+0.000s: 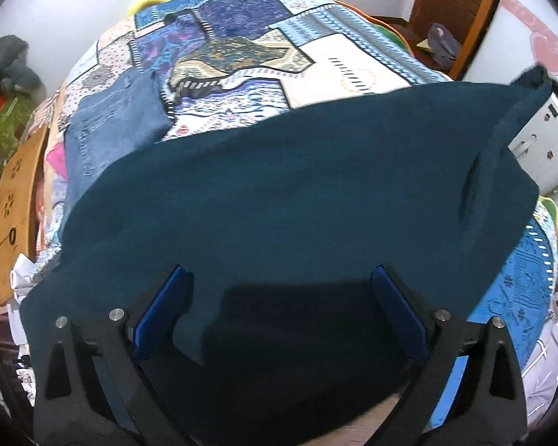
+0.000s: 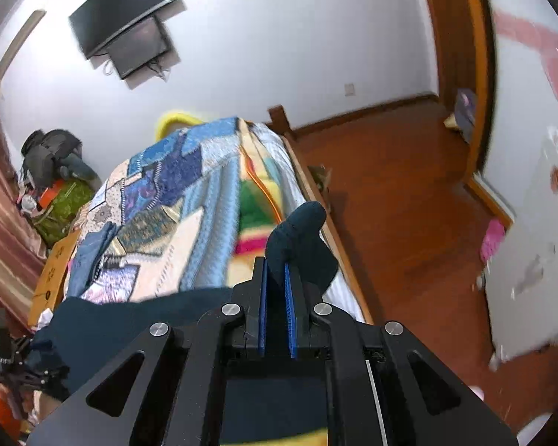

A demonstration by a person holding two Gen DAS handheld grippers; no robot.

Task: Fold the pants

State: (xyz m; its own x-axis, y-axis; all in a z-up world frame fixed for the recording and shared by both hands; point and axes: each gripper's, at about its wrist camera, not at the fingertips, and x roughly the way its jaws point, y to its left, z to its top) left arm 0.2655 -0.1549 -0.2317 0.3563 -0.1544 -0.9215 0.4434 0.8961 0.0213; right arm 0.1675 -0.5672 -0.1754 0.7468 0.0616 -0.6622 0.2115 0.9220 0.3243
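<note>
Dark teal pants (image 1: 297,186) lie spread over the near end of a bed covered with a patchwork quilt (image 1: 241,55). My left gripper (image 1: 279,278) is open, its blue pads wide apart just above the near edge of the pants. My right gripper (image 2: 277,271) is shut on a bunched corner of the pants (image 2: 301,238) and holds it lifted at the bed's right edge. The rest of the pants trails down to the left in the right wrist view (image 2: 104,323). The raised corner also shows in the left wrist view (image 1: 532,81).
Folded blue jeans (image 1: 111,122) lie on the quilt's left side. A cardboard box (image 1: 15,200) and clutter stand left of the bed. A white cabinet (image 1: 543,141) stands at the right. A wooden floor (image 2: 398,204) and a door frame (image 2: 465,55) are to the right.
</note>
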